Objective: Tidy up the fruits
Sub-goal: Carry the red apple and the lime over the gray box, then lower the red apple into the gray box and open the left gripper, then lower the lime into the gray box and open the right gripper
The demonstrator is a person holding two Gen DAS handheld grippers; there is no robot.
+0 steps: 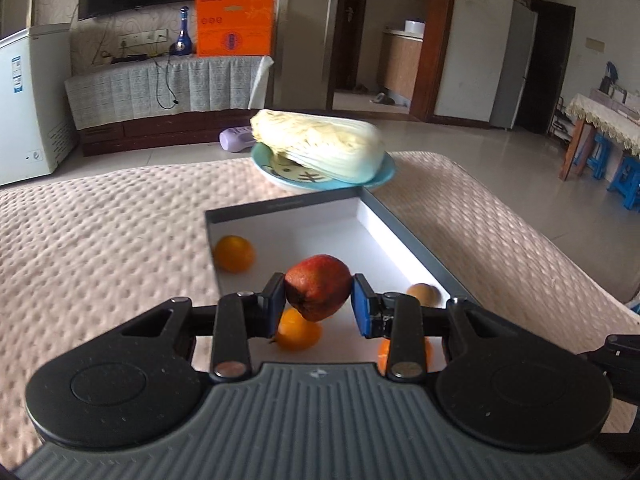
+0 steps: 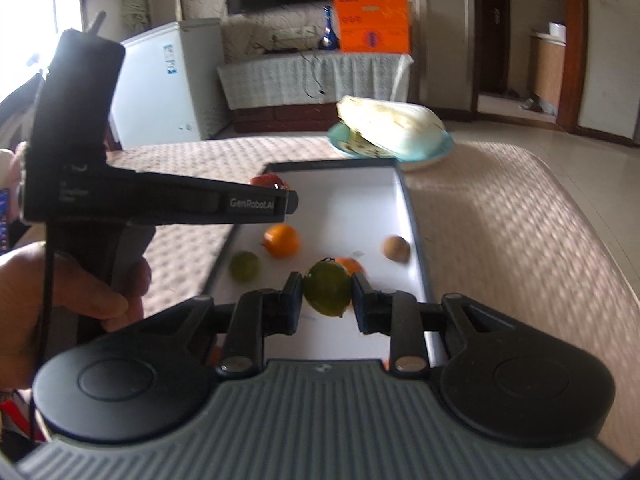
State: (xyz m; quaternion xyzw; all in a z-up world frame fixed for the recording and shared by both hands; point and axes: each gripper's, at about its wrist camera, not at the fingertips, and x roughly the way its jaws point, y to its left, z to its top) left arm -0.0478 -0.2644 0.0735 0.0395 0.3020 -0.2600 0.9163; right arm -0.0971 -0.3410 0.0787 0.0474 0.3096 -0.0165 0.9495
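The left gripper (image 1: 319, 299) is clamped on a dull red, rough-skinned round fruit (image 1: 318, 293), held above the shallow grey-rimmed white box (image 1: 404, 236). The right gripper (image 2: 327, 295) pinches a green, lime-like round fruit (image 2: 327, 294), also over the box.

Below and beyond the left claw lie three orange citrus fruits: one just beneath it (image 1: 298, 330), one under its right finger (image 1: 385, 354), one toward the far left corner (image 1: 234, 253). A small brown round fruit (image 1: 423, 294) sits by the right wall. From the right wrist, a second green fruit (image 2: 245, 266) shows left of that claw, apparently inside the box, though the blur leaves some doubt.

Most fruit looks gathered already; I judge the two held pieces are what remains to set down.

Beyond the box, a pale napa cabbage (image 1: 320, 146) rests on a teal plate (image 1: 386, 178). Everything sits on a pinkish quilted cover (image 1: 100, 240). Farther off are a cloth-draped TV stand (image 1: 168, 84), an orange bag (image 1: 234, 22) and a white freezer (image 1: 28, 96).
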